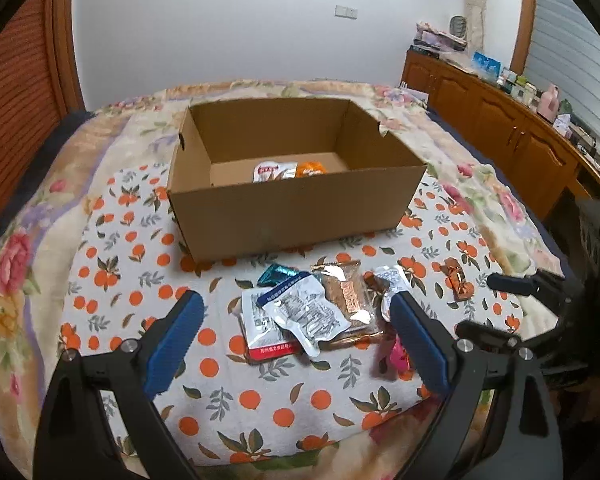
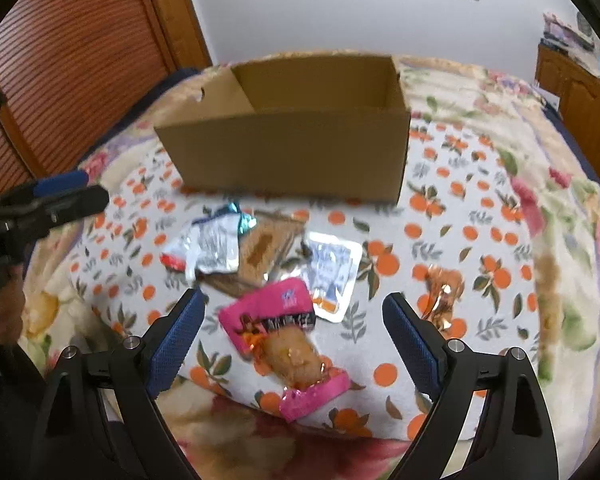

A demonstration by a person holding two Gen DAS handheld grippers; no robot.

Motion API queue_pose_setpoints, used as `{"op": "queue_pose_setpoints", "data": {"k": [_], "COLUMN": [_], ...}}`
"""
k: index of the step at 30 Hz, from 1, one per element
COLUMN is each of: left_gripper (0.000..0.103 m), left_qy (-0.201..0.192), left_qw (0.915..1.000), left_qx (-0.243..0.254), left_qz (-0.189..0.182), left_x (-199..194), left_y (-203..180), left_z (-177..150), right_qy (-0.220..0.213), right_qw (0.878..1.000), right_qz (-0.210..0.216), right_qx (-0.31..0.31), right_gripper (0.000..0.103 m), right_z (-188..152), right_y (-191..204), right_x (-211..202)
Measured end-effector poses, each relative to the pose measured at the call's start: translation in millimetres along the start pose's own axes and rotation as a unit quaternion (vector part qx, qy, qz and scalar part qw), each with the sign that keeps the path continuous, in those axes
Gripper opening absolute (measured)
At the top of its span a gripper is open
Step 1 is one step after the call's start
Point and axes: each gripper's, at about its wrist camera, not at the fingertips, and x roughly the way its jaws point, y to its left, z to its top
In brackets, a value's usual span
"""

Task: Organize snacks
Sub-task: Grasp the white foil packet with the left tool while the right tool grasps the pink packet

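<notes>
Left tool (image 1: 294, 322): jaws apart, above silver packet (image 1: 304, 312).
Right tool (image 2: 294, 320): jaws apart, over pink snack (image 2: 284, 332).
Snacks: on bed, before cardboard box (image 1: 296, 208).
Box: 2 packets inside.

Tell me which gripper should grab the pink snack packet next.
Probably the right gripper: the pink packet lies between its open fingers. The left gripper is over the silver pouch.
</notes>
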Motion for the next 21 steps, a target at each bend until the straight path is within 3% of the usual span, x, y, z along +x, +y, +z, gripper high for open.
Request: {"op": "queue_pose_setpoints", "data": {"k": [7, 14, 21], "left_gripper": [0.095, 0.093, 0.092], "left_qy": [0.019, 0.069, 0.104], "left_qw": [0.9997, 0.9974, 0.9943], "left_qx": [-0.013, -0.011, -0.019], "left_qz": [-0.006, -0.02, -0.015], "left_x": [23.8, 59.7, 98.0], "left_y": [6.1, 5.2, 5.8], "left_z": [-3.6, -8.9, -11.3], "right_qy": [0.036, 0.075, 0.106], "right_qw": [0.999, 0.997, 0.994], "right_qz": [-0.001, 0.004, -0.002], "right_qx": [-0.009, -0.012, -0.017], "right_gripper": [0.092, 0.088, 0.073], "right_z": [-11.4, -20.7, -29.3], "right_y": [-0.7, -1.8, -3.5], "right_x": [27.0, 49.4, 65.9]}}
